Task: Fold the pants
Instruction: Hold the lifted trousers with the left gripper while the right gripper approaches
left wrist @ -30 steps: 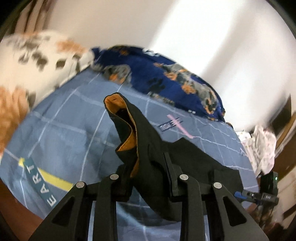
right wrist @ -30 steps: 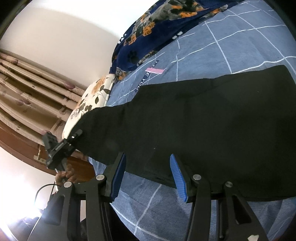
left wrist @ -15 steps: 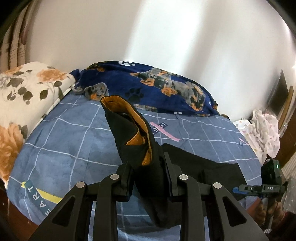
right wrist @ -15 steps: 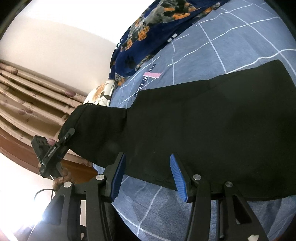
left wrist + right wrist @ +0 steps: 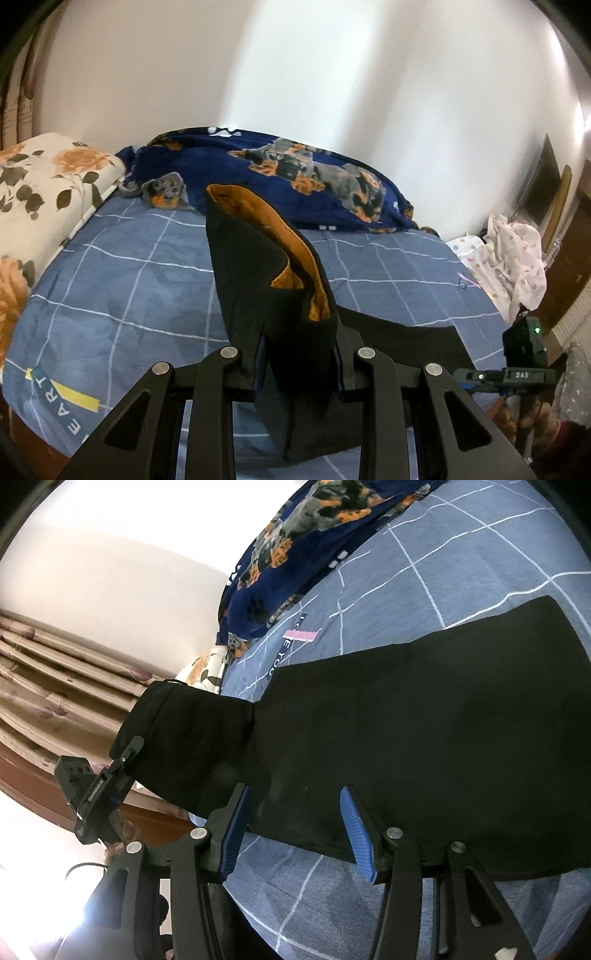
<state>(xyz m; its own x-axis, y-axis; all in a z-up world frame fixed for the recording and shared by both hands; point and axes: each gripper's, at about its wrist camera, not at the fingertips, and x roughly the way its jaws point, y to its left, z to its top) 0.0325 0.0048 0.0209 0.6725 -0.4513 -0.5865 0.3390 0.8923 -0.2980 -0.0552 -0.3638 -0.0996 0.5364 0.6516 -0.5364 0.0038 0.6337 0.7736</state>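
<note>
left gripper (image 5: 300, 363) pinches black pants (image 5: 273, 280) aloft.

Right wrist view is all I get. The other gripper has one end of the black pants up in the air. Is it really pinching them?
Observer: Yes. The left gripper is shut on the pants; the fabric stands up between its fingers.
Operator: What's inside the pants?
Observer: An orange lining shows in the open end.
Operator: Anything else I can't see?
Observer: A white spotted cloth is heaped past the right side of the bed.
</note>
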